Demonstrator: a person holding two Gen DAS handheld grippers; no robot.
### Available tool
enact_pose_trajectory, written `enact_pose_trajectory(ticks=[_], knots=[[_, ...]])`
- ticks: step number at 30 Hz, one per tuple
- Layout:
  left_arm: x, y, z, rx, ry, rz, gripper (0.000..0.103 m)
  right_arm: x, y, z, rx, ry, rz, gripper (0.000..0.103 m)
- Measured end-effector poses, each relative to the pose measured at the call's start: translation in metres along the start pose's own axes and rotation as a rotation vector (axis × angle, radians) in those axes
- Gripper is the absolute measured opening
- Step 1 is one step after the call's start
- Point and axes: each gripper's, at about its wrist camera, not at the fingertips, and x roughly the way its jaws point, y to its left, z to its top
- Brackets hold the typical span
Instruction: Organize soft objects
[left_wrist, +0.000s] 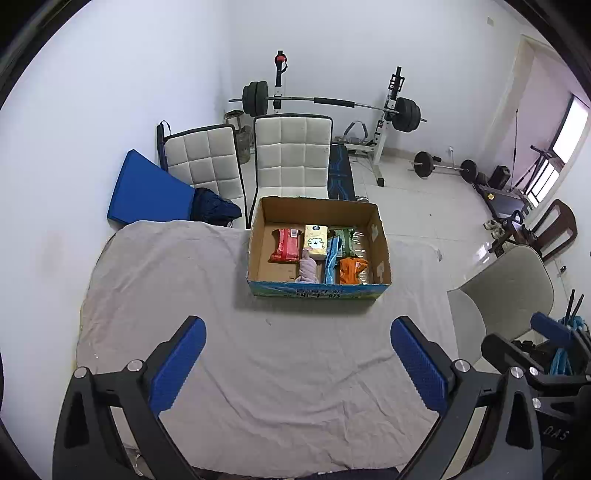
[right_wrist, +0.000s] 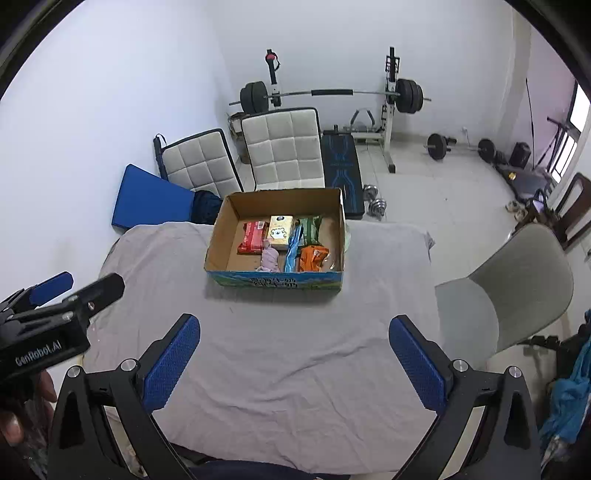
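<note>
Both claws hang wide open and empty above the grey-sheeted worktop (left_wrist: 258, 350): left claw (left_wrist: 297, 363), right claw (right_wrist: 293, 360). The soft packs sit in the cardboard box (right_wrist: 218, 236) at the far edge: red pack (right_wrist: 253, 236), yellow tissue pack (right_wrist: 281, 230), pink cloth (right_wrist: 271, 258), orange pack (right_wrist: 313, 257).

You see a brown cardboard box (left_wrist: 376, 221) with a blue-green printed near side, holding red (left_wrist: 286, 244), yellow (left_wrist: 316, 242), green (left_wrist: 343, 238), orange (left_wrist: 352, 270) packs, on grey cloth (left_wrist: 184, 288).
</note>
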Motion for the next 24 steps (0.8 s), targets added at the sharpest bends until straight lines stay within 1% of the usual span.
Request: enact_pose_trajectory(ticks=[5,8,13,19,24], knots=[[-0.009,0.001,-0.002,0.005,-0.029,0.016,0.103,-0.009,0.008,0.004,-0.015,-0.041,-0.033,0.103],[-0.011,0.003,0.000,-0.001,-0.052,0.028,0.103,-0.008,0.007,0.010,-0.009,-0.062,-0.063,0.103],[-0.008,0.007,0.007,-0.018,-0.072,0.029,0.103,-0.004,0.003,0.021,0.013,-0.086,-0.088,0.103],[0.001,0.011,0.016,-0.036,-0.079,0.030,0.103,0.000,0.000,0.031,0.025,-0.104,-0.105,0.103],[0.007,0.010,0.020,-0.035,-0.067,0.036,0.103,0.004,0.002,0.037,0.018,-0.107,-0.112,0.103]])
